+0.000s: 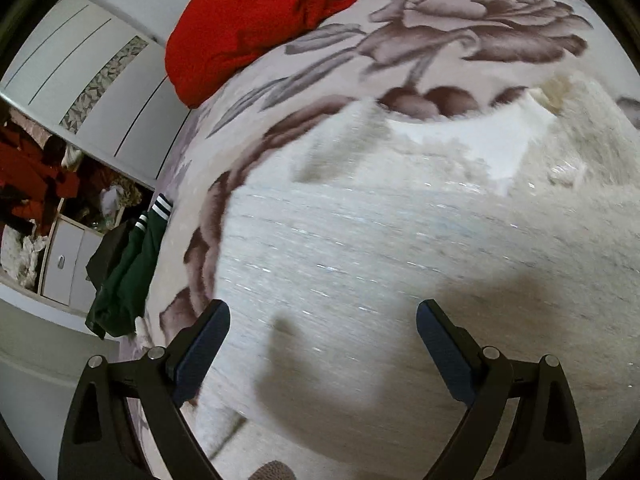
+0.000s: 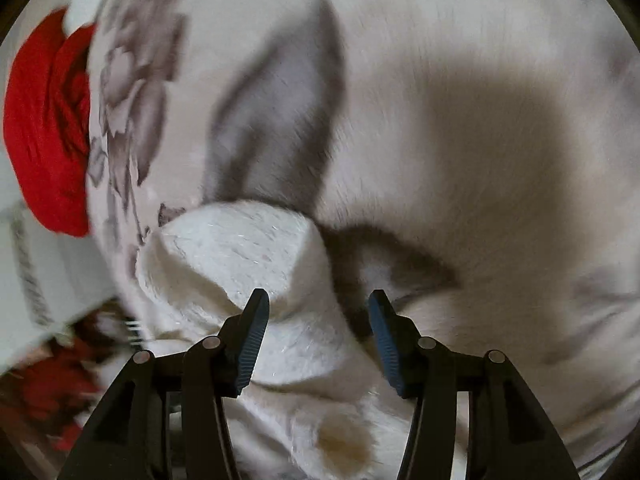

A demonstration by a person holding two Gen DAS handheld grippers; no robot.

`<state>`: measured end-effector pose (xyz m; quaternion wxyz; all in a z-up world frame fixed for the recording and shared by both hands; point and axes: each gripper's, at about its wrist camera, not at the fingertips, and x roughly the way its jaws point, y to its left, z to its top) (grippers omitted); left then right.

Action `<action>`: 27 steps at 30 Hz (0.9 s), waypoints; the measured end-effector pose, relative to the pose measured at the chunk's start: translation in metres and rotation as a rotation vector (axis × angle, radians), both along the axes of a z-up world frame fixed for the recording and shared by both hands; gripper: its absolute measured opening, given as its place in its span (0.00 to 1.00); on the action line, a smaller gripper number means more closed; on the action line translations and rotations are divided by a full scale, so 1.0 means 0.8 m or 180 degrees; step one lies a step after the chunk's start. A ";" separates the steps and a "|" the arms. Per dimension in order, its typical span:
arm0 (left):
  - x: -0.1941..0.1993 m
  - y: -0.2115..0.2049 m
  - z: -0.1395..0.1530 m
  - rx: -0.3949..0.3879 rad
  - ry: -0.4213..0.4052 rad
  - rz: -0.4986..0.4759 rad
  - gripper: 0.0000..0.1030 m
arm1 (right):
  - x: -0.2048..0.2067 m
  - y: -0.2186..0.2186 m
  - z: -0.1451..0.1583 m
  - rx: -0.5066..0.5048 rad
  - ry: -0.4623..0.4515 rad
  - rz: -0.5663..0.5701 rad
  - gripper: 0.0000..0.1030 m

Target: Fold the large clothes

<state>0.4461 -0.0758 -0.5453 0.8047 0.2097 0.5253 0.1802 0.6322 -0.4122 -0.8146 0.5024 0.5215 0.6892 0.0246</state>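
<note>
A large fuzzy white garment point(image 1: 400, 240) lies spread on a bed with a rose-print blanket point(image 1: 460, 28). My left gripper point(image 1: 323, 316) hovers over the garment's near part, open and empty. In the right wrist view a folded-over end of the same white garment point(image 2: 240, 256) lies on the blanket point(image 2: 460, 80). My right gripper point(image 2: 318, 312) is open, its jaws on either side of a raised fold of the garment, not closed on it.
A red garment point(image 1: 260, 20) is bunched at the bed's far side and shows in the right wrist view point(image 2: 44, 128). A green garment with white stripes point(image 1: 128, 272) hangs off the bed's left edge. White cabinets point(image 1: 80, 72) stand beyond.
</note>
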 end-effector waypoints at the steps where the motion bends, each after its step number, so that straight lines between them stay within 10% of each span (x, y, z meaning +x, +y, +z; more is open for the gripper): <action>1: -0.001 -0.004 0.001 0.0022 -0.0013 -0.0017 0.93 | -0.008 0.003 -0.021 0.0255 0.0154 -0.0128 0.52; 4: -0.007 -0.018 0.007 0.0171 -0.0080 -0.0114 0.93 | -0.004 0.033 -0.034 0.0157 0.0152 0.0104 0.12; 8: -0.015 -0.030 0.021 0.0265 -0.0178 -0.0151 0.93 | 0.026 0.051 0.051 -0.1080 -0.0537 0.0774 0.07; 13: -0.030 -0.044 0.032 0.0289 -0.0193 -0.0083 0.93 | 0.034 0.039 0.024 -0.1123 -0.0446 0.1117 0.08; 16: -0.047 -0.044 0.045 0.0260 -0.0235 -0.0008 0.93 | 0.013 0.014 0.069 -0.0949 -0.0654 0.1049 0.21; 20: -0.072 -0.044 0.049 0.0264 -0.0220 0.0126 0.93 | -0.057 -0.019 0.145 -0.1475 -0.0978 0.1296 0.39; 27: -0.093 -0.064 0.027 0.0334 -0.0093 0.0135 0.93 | -0.133 0.053 0.094 -0.1234 -0.0863 0.2282 0.40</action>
